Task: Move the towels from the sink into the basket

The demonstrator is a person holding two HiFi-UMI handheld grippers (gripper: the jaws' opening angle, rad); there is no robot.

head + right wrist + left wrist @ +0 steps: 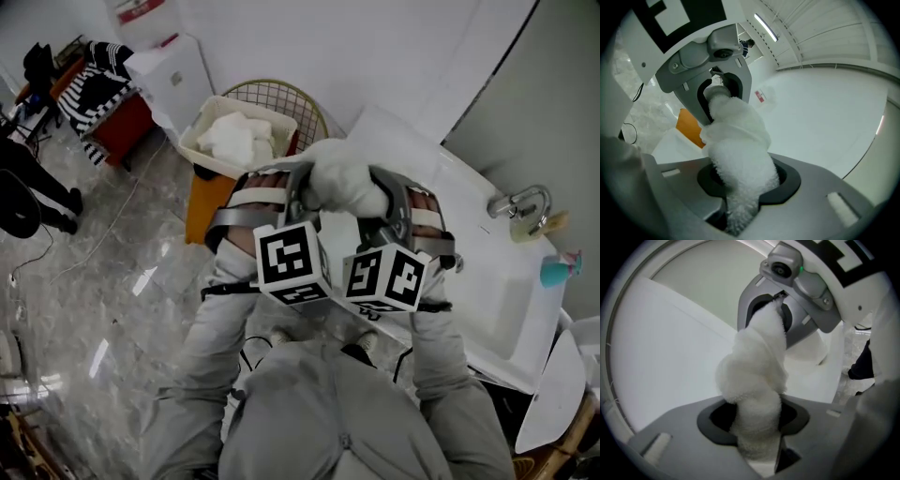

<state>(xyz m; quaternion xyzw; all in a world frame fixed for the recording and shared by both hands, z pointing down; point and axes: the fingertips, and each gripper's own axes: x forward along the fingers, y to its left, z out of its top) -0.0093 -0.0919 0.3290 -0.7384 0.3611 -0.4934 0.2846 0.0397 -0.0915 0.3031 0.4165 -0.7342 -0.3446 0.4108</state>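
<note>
Towel [342, 178] — one white bundle, aloft mid-frame, long axis approx. left-right, an end pinched in each tool: left gripper [758, 437] & right gripper [740, 187] both clamped on it. Basket [255, 106] lies upper left — nearer the left gripper; sink [511, 300] at right.

Head view: high, steeply down on left gripper [298, 202], right gripper [389, 211]; sink [502, 286] right, basket [199, 155] beyond.
Left gripper view: close along own jaws, facing right gripper [771, 317].
Right gripper view: same, facing left gripper [717, 96].
All three share towel [342, 178].
</note>
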